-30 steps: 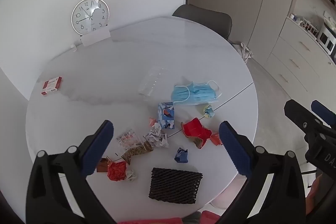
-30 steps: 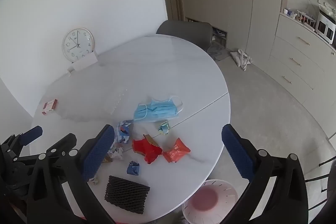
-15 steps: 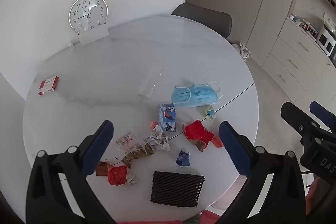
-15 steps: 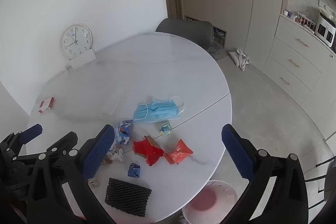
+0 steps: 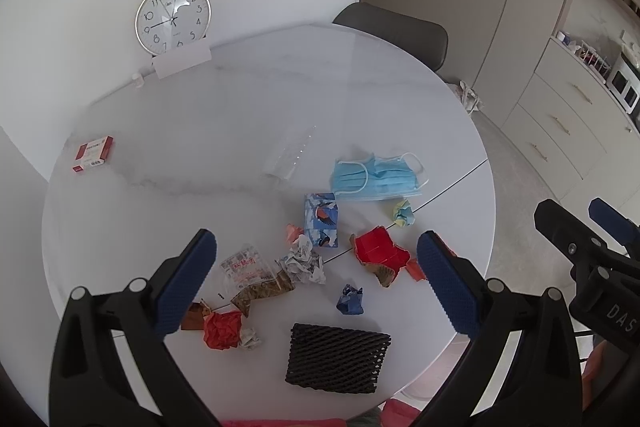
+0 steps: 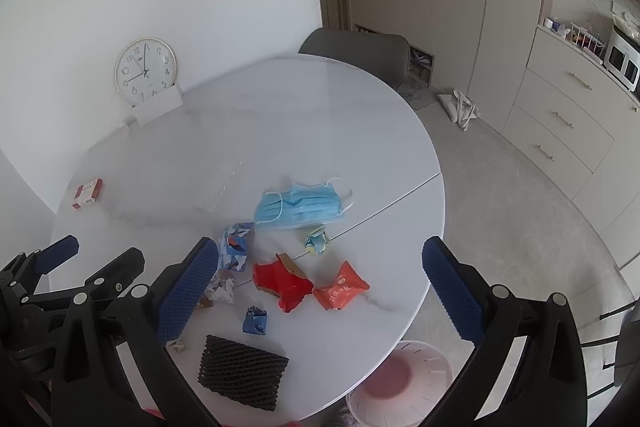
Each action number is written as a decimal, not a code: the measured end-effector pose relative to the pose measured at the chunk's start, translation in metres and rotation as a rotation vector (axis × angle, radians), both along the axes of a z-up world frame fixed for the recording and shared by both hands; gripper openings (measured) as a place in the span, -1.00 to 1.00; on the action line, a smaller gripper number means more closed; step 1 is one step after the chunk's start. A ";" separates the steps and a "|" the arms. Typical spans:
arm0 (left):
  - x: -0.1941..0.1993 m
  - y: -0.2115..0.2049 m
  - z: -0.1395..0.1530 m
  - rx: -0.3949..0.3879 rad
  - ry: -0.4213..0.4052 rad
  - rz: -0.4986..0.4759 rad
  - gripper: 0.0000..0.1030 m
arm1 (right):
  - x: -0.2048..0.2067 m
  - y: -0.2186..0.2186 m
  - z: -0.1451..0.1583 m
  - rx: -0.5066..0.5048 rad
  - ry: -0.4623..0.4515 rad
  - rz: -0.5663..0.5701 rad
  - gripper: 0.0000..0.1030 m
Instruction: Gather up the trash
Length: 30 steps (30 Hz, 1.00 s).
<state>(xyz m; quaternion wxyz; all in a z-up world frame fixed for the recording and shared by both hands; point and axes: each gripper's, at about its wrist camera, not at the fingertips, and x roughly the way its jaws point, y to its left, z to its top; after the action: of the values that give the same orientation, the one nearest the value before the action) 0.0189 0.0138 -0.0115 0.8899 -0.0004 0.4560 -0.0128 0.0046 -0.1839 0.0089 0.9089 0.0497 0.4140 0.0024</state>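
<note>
Trash lies on the near half of a round white table (image 5: pixel 240 115): a blue face mask (image 5: pixel 376 179), a bird-print wrapper (image 5: pixel 321 220), a red carton (image 5: pixel 380 255), a black foam net (image 5: pixel 338 357), a blue wad (image 5: pixel 351 299), a red paper ball (image 5: pixel 222 329) and crumpled wrappers (image 5: pixel 256 271). The right wrist view shows the mask (image 6: pixel 302 207), red carton (image 6: pixel 282 283), an orange packet (image 6: pixel 340 291) and the net (image 6: pixel 242 371). My left gripper (image 5: pixel 316 283) is open and empty above the pile. My right gripper (image 6: pixel 320 291) is open and empty above the table's right part.
A white bin (image 6: pixel 400 383) with a pink bottom stands on the floor under the table's near right edge. A clock (image 5: pixel 173 17) leans at the wall. A red box (image 5: pixel 93 154) lies far left. A grey chair (image 5: pixel 396 31) stands behind the table; cabinets (image 6: pixel 568 115) on the right.
Both grippers have risen and drawn back a little, so the table and trash look slightly smaller and lower. Both stay open. Nothing on the table has moved.
</note>
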 end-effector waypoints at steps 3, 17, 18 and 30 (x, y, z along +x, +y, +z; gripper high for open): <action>0.000 -0.001 -0.002 0.002 0.002 0.002 0.87 | -0.001 0.001 0.000 -0.002 0.000 0.001 0.96; 0.000 0.006 -0.002 -0.005 0.008 0.000 0.87 | -0.001 0.003 -0.002 -0.008 0.007 0.006 0.96; 0.000 0.006 -0.002 -0.005 0.008 -0.001 0.87 | -0.001 0.003 -0.002 -0.009 0.006 0.007 0.96; -0.002 0.007 -0.004 -0.004 0.008 0.000 0.87 | -0.004 0.003 -0.003 -0.011 0.007 0.010 0.96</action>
<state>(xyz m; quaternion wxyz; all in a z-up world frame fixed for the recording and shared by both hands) 0.0172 0.0207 -0.0150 0.8880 -0.0024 0.4597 -0.0137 0.0007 -0.1809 0.0059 0.9077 0.0424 0.4174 0.0046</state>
